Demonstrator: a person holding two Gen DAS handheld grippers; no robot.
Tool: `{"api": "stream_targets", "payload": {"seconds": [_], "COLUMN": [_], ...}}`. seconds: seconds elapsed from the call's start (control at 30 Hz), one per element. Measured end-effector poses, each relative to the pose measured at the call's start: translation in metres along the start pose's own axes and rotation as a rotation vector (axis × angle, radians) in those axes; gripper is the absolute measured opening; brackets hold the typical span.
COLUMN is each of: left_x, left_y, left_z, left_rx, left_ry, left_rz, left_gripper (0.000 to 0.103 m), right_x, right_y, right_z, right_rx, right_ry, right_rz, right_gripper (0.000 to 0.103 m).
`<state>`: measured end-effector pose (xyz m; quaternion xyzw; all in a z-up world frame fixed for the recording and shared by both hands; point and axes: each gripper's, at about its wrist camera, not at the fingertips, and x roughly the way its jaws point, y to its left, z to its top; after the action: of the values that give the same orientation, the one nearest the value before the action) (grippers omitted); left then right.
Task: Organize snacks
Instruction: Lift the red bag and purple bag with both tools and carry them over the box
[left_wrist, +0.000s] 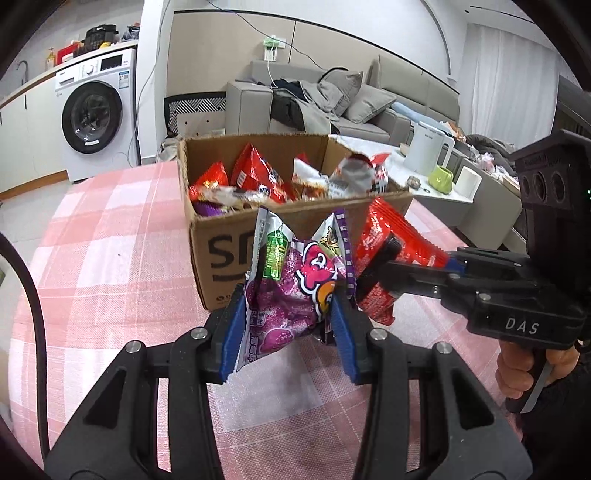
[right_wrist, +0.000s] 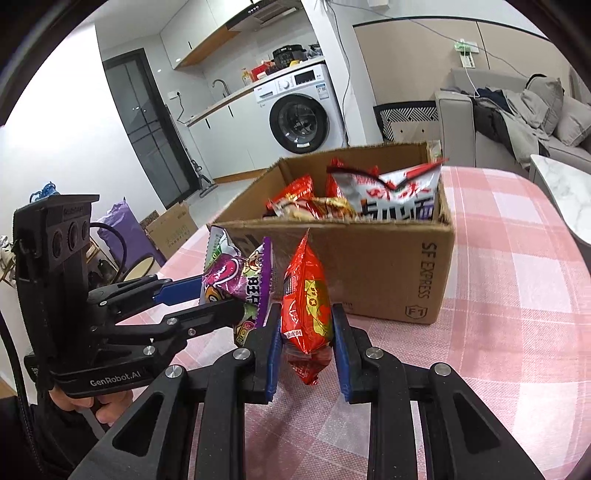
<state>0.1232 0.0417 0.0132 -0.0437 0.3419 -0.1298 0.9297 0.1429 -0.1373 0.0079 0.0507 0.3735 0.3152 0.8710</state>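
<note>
My left gripper (left_wrist: 290, 314) is shut on a purple snack bag (left_wrist: 291, 295), held upright above the pink checked tablecloth (left_wrist: 110, 258). To its right, my right gripper (left_wrist: 373, 280) pinches a red snack bag (left_wrist: 399, 243). In the right wrist view that gripper (right_wrist: 304, 332) is shut on the red snack bag (right_wrist: 306, 299), and the left gripper (right_wrist: 225, 295) holds the purple snack bag (right_wrist: 236, 273) beside it. Just behind both bags stands an open cardboard box (left_wrist: 221, 254) (right_wrist: 376, 266) filled with several snack packets.
A white kettle (left_wrist: 428, 151), green cup (left_wrist: 441, 179) and paper roll (left_wrist: 467, 182) sit on a side table to the right. A washing machine (left_wrist: 96, 114) and a grey sofa (left_wrist: 332, 103) lie beyond the table. A hand (right_wrist: 107, 406) grips the left handle.
</note>
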Motion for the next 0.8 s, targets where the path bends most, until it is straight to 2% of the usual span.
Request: {"api": "stream_targets", "payload": {"seconds": [0.33, 0.8], "left_x": [-0.034, -0.054], "left_y": [-0.002, -0.002], "left_z": [0.011, 0.042], "left_rx": [-0.002, -0.018], "left_ry": [-0.062, -0.123], "left_rz": [0.001, 0.012], "left_gripper": [0.04, 0.04], "right_x": [-0.027, -0.065], "right_y": [0.004, 0.015], "right_z": [0.003, 0.017], "right_rx": [-0.015, -0.018], "right_ry": [-0.049, -0.139], "right_rz": [-0.006, -0.008], "right_gripper": [0.025, 0.025]}}
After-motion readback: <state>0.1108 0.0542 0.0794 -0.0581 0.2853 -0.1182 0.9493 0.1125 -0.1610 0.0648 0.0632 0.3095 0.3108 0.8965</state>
